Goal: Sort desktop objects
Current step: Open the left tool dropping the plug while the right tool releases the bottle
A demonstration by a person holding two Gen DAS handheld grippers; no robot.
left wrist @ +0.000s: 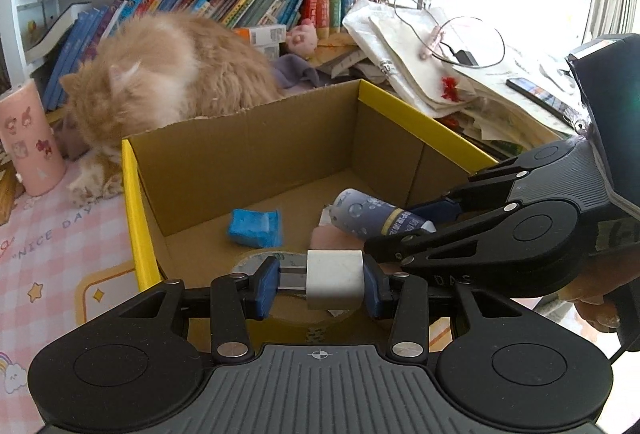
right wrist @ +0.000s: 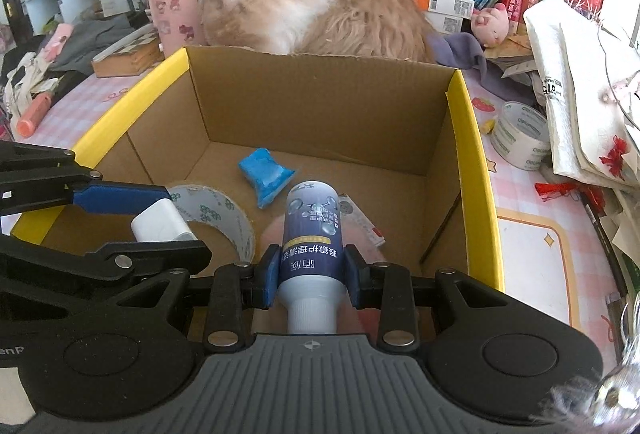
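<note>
Left gripper (left wrist: 320, 280): I am holding it over the near edge of the cardboard box (left wrist: 248, 142), its 2 blue pads pinching a white block (left wrist: 335, 278) from both sides.
White block: it is sitting squarely between the left jaws, above a tape roll (right wrist: 218, 212) lying on the box floor; I cannot tell what the block is.
Right gripper (right wrist: 310, 272): I am keeping its pads pressed on the waist of a blue-labelled bottle (right wrist: 310, 234), white neck toward the camera, rounded end pointing into the box.
Bottle: it is hanging over something pink, mostly hidden beneath it.
Box floor: a crumpled blue packet (right wrist: 266, 174) is lying near the middle, well apart from both jaws.
Hidden: the tape roll is being cut off by the left jaws in the left view.
Behind: an orange cat (left wrist: 168, 74) is crouching against the far wall, its face turned away.
</note>
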